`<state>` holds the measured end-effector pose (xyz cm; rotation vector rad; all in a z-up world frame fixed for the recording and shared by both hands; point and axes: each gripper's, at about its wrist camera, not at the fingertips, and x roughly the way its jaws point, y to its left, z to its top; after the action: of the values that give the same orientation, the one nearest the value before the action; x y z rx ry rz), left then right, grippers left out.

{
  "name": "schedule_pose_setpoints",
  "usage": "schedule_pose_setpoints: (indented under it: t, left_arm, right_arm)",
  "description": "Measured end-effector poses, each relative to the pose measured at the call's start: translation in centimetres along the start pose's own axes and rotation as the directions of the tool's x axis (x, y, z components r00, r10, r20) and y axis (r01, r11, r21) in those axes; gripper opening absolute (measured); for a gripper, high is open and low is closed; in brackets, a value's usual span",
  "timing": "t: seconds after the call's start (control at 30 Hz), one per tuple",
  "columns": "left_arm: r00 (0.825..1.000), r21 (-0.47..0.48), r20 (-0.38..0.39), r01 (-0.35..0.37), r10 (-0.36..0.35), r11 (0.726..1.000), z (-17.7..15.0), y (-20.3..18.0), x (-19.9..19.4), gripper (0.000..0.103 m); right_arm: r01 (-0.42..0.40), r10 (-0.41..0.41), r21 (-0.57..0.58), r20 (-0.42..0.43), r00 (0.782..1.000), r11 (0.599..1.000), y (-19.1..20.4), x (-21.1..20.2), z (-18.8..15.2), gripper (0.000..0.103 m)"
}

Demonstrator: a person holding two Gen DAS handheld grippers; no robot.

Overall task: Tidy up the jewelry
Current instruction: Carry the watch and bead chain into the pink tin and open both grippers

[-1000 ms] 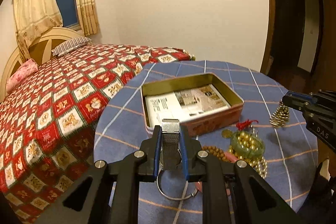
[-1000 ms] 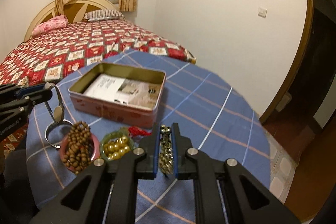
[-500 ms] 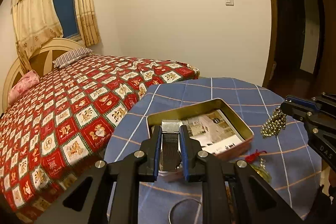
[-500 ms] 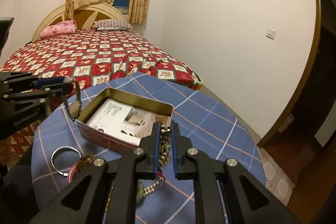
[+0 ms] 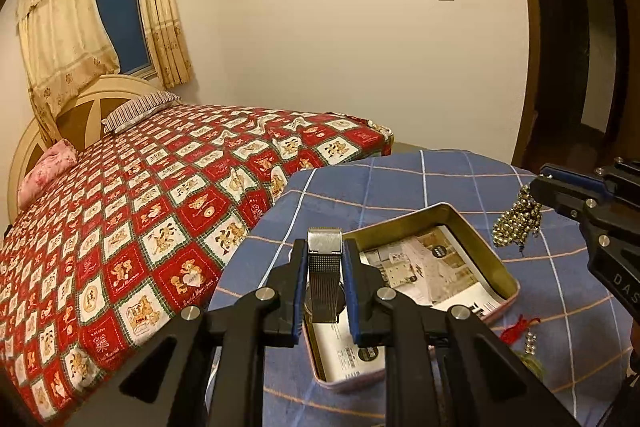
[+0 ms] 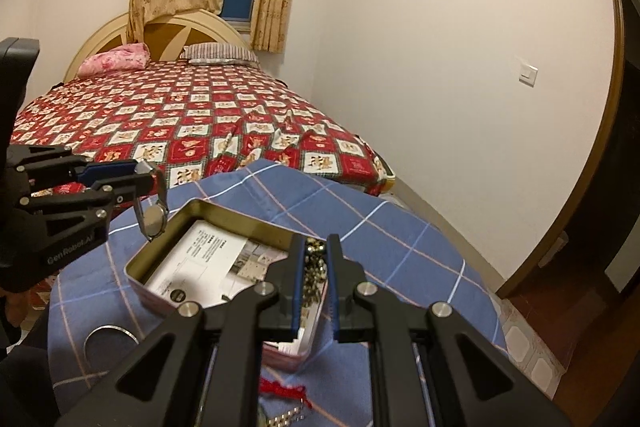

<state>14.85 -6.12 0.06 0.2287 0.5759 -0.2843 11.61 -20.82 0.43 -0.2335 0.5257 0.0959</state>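
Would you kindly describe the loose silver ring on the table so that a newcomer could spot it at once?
Start at the round table with the blue checked cloth and find the open tin on it. The ring lies flat on the cloth just in front of the tin's near left corner. It is a plain silver hoop, unbeaded, and neither tool holds it.

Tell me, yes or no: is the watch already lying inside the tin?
No: the left gripper holds the watch dangling above the tin's rim.

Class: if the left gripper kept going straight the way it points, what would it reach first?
Probably the open tin, its paper lining just beyond the left gripper and the watch it holds; depth is uncertain.
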Motion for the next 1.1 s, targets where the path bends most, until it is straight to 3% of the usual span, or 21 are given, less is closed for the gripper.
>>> schedule_pose_setpoints:
  t: [1.1]
  left_arm:
    - [0.992, -0.018, -0.117, -0.045, 0.043, 0.999, 0.4, 0.1, 8.5, 0.017]
  right_arm:
    - [0.003, -0.003, 0.002, -0.127, 0.992, 1.000, 0.2, 8.4, -0.6, 0.012]
